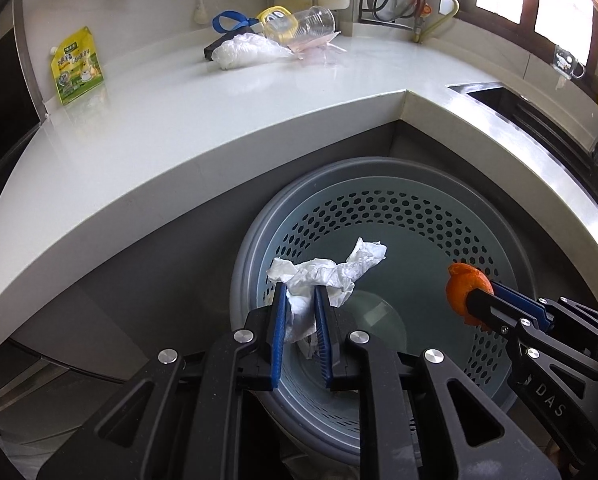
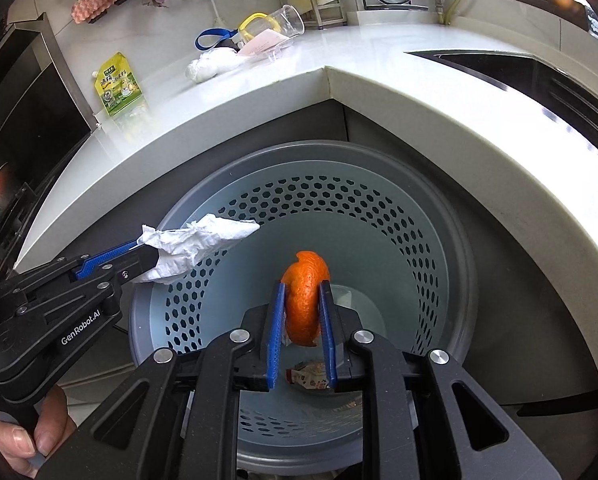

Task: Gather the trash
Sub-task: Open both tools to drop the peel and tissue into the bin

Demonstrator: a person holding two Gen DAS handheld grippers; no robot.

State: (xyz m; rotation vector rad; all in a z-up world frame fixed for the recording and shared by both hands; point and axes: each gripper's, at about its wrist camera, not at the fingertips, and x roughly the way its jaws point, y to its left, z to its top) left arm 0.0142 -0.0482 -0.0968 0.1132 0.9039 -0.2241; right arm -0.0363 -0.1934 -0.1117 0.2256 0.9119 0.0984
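My left gripper [image 1: 301,300] is shut on a crumpled white tissue [image 1: 331,272] and holds it over the open grey perforated trash bin [image 1: 379,200]. The tissue [image 2: 195,248] and left gripper [image 2: 147,260] also show in the right wrist view. My right gripper [image 2: 303,292] is shut on a piece of orange peel [image 2: 305,300] above the bin [image 2: 299,160]. The peel [image 1: 465,292] shows at the right in the left wrist view. A small printed wrapper [image 2: 309,376] lies at the bin's bottom.
The bin stands on the floor in the inner corner of a white L-shaped counter [image 1: 179,128]. On the counter lie a green-yellow pouch [image 1: 77,66], a white plastic bag [image 1: 251,52], a clear plastic cup [image 1: 311,24] and a blue strap [image 1: 231,22]. A sink [image 2: 519,76] is at the right.
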